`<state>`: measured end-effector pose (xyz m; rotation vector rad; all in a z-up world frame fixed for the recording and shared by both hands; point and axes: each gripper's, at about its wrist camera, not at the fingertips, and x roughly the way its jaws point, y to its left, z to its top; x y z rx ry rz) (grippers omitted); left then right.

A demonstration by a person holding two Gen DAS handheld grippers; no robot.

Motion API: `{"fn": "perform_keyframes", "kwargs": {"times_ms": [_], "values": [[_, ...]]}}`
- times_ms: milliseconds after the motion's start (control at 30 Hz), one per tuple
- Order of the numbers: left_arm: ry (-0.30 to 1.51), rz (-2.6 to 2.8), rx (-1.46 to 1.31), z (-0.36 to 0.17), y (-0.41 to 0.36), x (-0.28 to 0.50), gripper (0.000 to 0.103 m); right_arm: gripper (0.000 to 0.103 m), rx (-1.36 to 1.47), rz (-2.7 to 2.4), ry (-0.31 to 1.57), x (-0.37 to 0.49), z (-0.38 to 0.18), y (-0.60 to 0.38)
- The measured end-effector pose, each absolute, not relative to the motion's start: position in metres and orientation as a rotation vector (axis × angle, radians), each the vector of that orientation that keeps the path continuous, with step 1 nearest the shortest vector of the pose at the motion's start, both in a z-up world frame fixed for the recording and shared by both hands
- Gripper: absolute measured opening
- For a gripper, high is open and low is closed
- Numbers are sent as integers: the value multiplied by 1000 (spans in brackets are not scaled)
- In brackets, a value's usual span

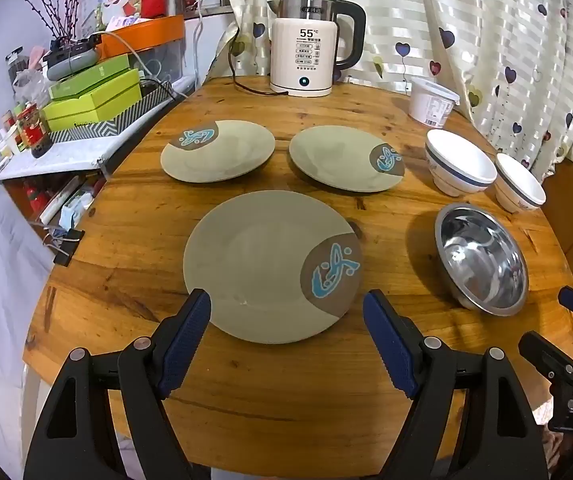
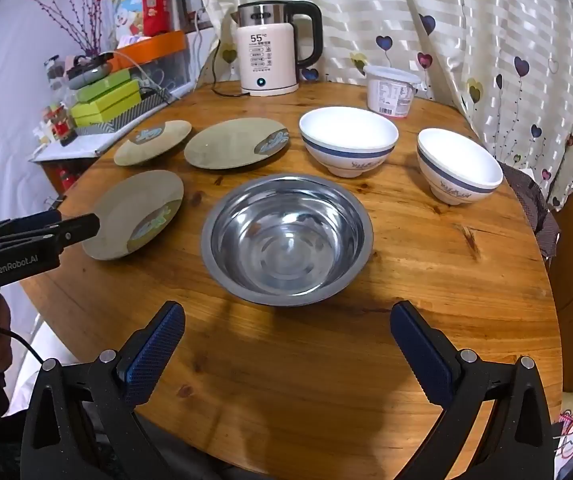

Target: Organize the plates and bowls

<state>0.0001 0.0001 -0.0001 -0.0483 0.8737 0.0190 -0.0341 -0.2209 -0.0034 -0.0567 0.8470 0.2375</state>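
Three grey-green plates with a brown patch and blue fish mark lie on the round wooden table (image 1: 270, 396): a near plate (image 1: 262, 268), a far left plate (image 1: 216, 152) and a far right plate (image 1: 342, 158). My left gripper (image 1: 286, 300) hovers open over the near plate's front edge, nothing between its fingers. A steel bowl (image 2: 286, 240) sits mid-table, with two white blue-banded bowls behind it, one in the middle (image 2: 348, 140) and one to the right (image 2: 458, 166). In front of the steel bowl my right gripper (image 2: 288, 312) stands open and empty.
A white electric kettle (image 1: 306, 46) with its cord and a white plastic tub (image 1: 432, 100) stand at the table's back. A cluttered shelf with green boxes (image 1: 94, 96) lies left. A heart-print curtain (image 2: 486, 40) hangs behind and to the right.
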Motion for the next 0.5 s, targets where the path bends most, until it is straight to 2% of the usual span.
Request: {"fn": "perform_keyframes", "kwargs": {"times_ms": [500], "values": [[885, 11, -40, -2, 2, -2, 79, 103, -54, 241, 843, -33, -2, -218]]}}
